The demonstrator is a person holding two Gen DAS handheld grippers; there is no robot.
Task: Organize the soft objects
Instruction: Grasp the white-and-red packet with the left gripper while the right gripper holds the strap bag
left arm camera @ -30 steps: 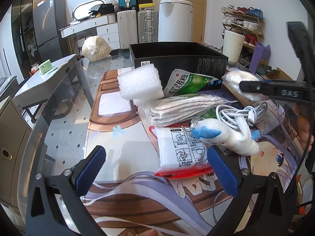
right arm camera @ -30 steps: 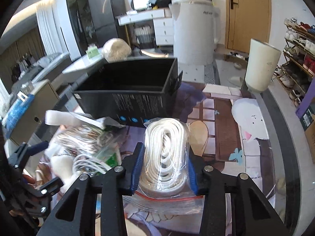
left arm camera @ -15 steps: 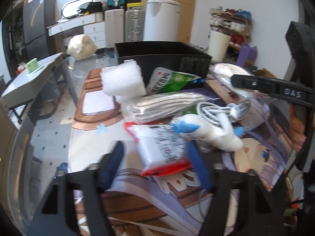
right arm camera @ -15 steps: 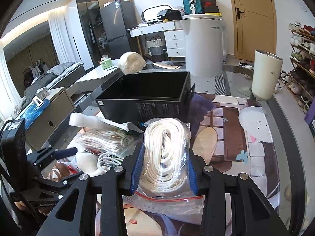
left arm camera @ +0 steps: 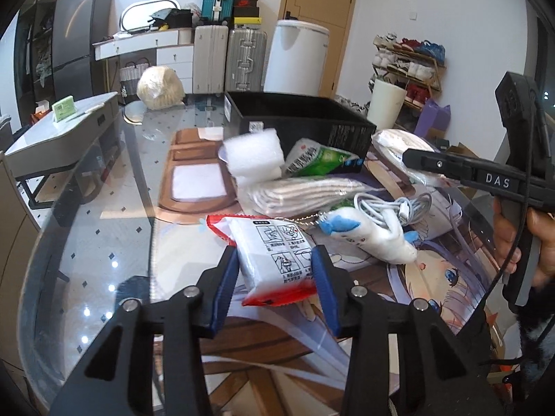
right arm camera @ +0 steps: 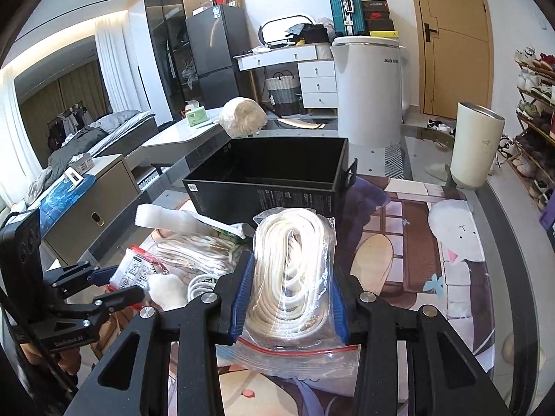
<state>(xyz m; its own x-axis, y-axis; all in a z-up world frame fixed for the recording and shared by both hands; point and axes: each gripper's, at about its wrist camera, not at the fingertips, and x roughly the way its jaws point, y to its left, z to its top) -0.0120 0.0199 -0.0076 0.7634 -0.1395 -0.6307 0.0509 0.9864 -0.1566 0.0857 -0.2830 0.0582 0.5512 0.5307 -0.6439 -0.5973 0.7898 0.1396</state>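
Right now, from the left wrist view, the left gripper [left arm camera: 275,279] has its blue pads [left arm camera: 225,284] against the two sides of a white packet with a red edge [left arm camera: 274,260], and its jaws are closing on it. The packet sits near the front of the glass table [left arm camera: 104,228], on a printed mat [left arm camera: 433,277]. Just right of it lies a white plush toy with blue fins [left arm camera: 367,235], with a coiled white cable [left arm camera: 392,208] resting partly on it. Farther back come a bagged striped cloth [left arm camera: 298,194], a white foam block [left arm camera: 253,154] and a green-and-white pouch [left arm camera: 319,159], all crowded against the near wall of an open black box [left arm camera: 301,121]. At the right edge a hand [left arm camera: 534,242] grips the handle of the right gripper.

From the right wrist view, the right gripper [right arm camera: 291,298] is clenched on a clear zip bag of coiled white rope [right arm camera: 295,270]; the bag bulges up between the pads and its red-lined seal hangs near the camera. The black box [right arm camera: 270,180] stands just beyond the bag, open side up, and looks empty as far as its inside shows. To the left the left gripper [right arm camera: 114,282] is seen from the side with the packet [right arm camera: 133,270] at its tips, beside the plush toy [right arm camera: 166,291] and cable [right arm camera: 199,284]. The foam block [right arm camera: 163,218] lies far left of the bag.
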